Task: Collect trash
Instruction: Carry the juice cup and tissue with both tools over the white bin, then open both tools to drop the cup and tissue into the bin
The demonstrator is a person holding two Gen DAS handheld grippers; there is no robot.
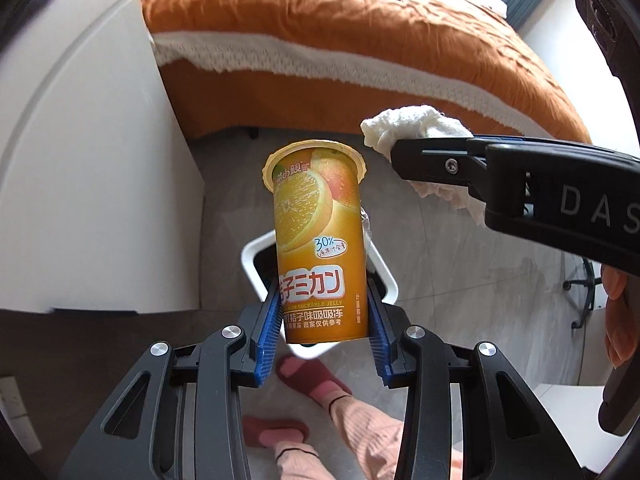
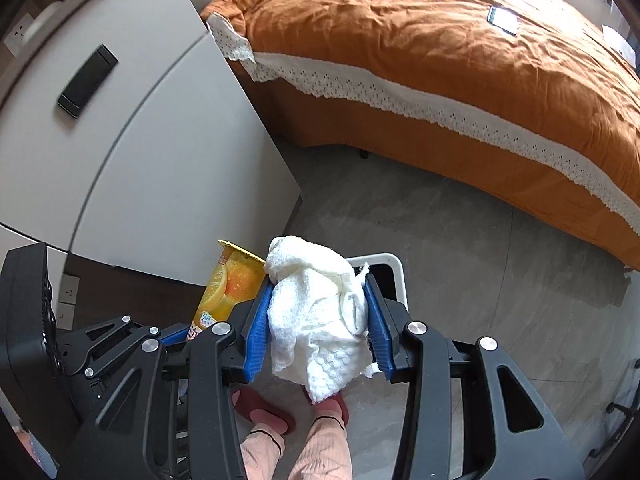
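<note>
Above the white bin (image 1: 256, 258), jelly cup (image 1: 320, 240) between left gripper (image 1: 323, 332) pads

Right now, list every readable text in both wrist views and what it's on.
"30%": orange jelly cup, handwritten-style bubble.
"桔子ミカン": cup, large white letters; the first character is partly covered.
"SUCKABLE JELLY": cup, small line below; its start is hidden.
"桔子味吸吸冻": cup, lower line.
"图案仅供参考": cup, fine print.
"DAS": side of the right gripper, cut off at the picture edge.
Cup's top logo: too blurred to read.
</note>
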